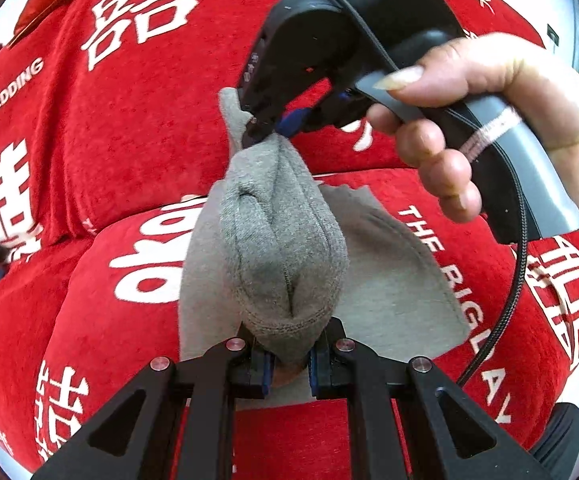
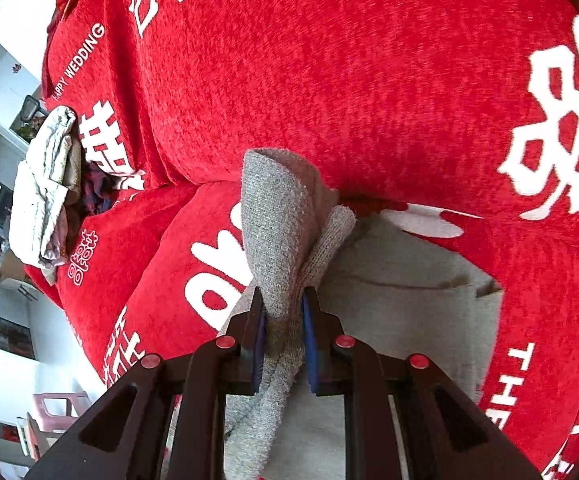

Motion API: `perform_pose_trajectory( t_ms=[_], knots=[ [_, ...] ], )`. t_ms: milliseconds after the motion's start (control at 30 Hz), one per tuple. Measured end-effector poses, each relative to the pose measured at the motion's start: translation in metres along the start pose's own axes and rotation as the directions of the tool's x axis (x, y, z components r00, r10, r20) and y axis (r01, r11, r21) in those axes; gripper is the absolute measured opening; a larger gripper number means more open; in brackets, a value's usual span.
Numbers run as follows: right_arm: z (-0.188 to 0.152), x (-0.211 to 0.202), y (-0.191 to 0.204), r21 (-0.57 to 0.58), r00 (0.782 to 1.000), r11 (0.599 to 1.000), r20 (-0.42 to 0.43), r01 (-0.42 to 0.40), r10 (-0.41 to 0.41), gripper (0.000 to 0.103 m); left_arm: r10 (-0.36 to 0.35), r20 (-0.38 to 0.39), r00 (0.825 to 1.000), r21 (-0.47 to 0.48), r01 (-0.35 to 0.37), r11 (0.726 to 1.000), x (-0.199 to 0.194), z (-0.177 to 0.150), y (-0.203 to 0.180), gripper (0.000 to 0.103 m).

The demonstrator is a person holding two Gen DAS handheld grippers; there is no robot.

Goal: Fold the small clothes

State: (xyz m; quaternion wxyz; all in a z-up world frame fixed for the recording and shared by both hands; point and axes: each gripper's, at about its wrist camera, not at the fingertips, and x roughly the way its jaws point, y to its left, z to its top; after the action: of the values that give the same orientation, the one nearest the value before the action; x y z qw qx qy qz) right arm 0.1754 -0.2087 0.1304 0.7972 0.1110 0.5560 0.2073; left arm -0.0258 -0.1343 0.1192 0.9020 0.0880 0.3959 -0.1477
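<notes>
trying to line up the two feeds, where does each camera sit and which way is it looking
Left wrist: sits on the left hand-held gripper, looking down along its fingers at the grey garment it pinches, over the red sofa cover; the right hand-held gripper and the hand holding it show ahead.
Right wrist: sits on the right hand-held gripper, looking down at the grey garment clamped in it; a clothes pile lies far left; no hand shows.
Shared: the grey garment, held by both, and the red sofa cover.

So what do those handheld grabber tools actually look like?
Each gripper, left and right, is black with two fingers lined in blue pads, plus round metal pins. The right one has a grey pistol-style handle and a braided black cable.
</notes>
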Motion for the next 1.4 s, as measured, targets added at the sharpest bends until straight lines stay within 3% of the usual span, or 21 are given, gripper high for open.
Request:
perform_pose_trajectory(
  t_ms=[333,767,1167,1200,1267,1300,1400],
  knots=[
    [-0.015,-0.013,-0.048,0.046,0.999,0.999,0.023,-0.024,0.023,0.018,0.007,-0.027,1.000,0.100,-0.005,0.995,0.015,0.007,-0.053,0.014],
    [-0.048,-0.009,-0.117,0.157,0.990,0.979,0.074,-0.128,0.117,0.018,0.047,-0.084,0.995,0.208,-0.029,0.978,0.042,-0.003,-0.100,0.014],
    [-0.070,0.007,-0.157,0.254,0.994,0.962,0.067,-0.105,0.091,0.022,0.054,-0.154,0.987,0.204,-0.022,0.979,0.071,-0.012,-0.109,0.016],
    [-0.071,0.006,-0.156,0.252,0.994,0.962,0.063,-0.105,0.092,0.023,0.045,-0.158,0.986,0.192,-0.014,0.981,0.072,-0.010,-0.106,0.024],
    [-0.073,0.000,-0.154,0.235,0.996,0.969,0.053,-0.077,0.067,0.023,-0.057,-0.178,0.982,0.133,0.081,0.988,0.068,-0.008,-0.096,0.076],
    [-0.074,-0.003,-0.153,0.226,0.998,0.972,0.050,-0.060,0.050,0.023,-0.077,-0.165,0.983,0.102,0.094,0.990,0.064,-0.006,-0.090,0.082],
    [-0.079,-0.021,-0.144,0.198,0.997,0.980,0.071,-0.023,0.009,0.027,-0.127,-0.120,0.985,0.076,0.136,0.988,0.045,-0.005,-0.079,0.082]
  ],
)
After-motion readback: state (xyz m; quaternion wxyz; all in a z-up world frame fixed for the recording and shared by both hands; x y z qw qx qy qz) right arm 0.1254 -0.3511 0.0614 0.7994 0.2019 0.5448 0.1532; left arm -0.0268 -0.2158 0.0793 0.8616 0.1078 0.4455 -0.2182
